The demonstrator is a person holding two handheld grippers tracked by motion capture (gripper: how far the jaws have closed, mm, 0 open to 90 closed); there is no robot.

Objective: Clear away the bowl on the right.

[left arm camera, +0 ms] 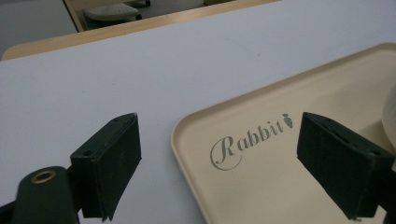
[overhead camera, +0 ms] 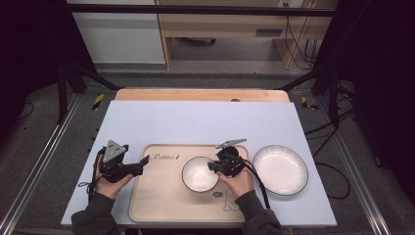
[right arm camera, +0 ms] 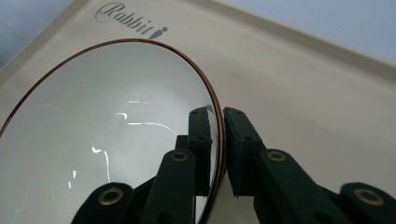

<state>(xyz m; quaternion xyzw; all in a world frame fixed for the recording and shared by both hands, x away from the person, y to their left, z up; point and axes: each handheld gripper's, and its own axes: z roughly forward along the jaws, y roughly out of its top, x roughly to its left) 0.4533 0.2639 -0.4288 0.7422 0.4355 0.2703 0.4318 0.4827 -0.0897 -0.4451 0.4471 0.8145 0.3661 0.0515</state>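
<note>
right gripper view: right gripper (right arm camera: 216,140) jaws pinched on rim of white bowl (right arm camera: 107,130), seated on beige tray (right arm camera: 299,84). bowl gripped, not yet lifted, destination unknown. left gripper (left arm camera: 219,158) jaws wide, empty, over tray corner. white plate (overhead camera: 280,169) just right of tray; nothing obstructing.

Glossy white bowl (right arm camera: 93,130), likely ceramic (thin brown rim); matt beige tray (right arm camera: 299,79); smooth pale-blue tabletop (left arm camera: 140,70).

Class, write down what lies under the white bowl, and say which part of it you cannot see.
The bowl sits on the beige tray; the right gripper pinches its rim. The tray patch directly beneath the bowl is covered.
</note>
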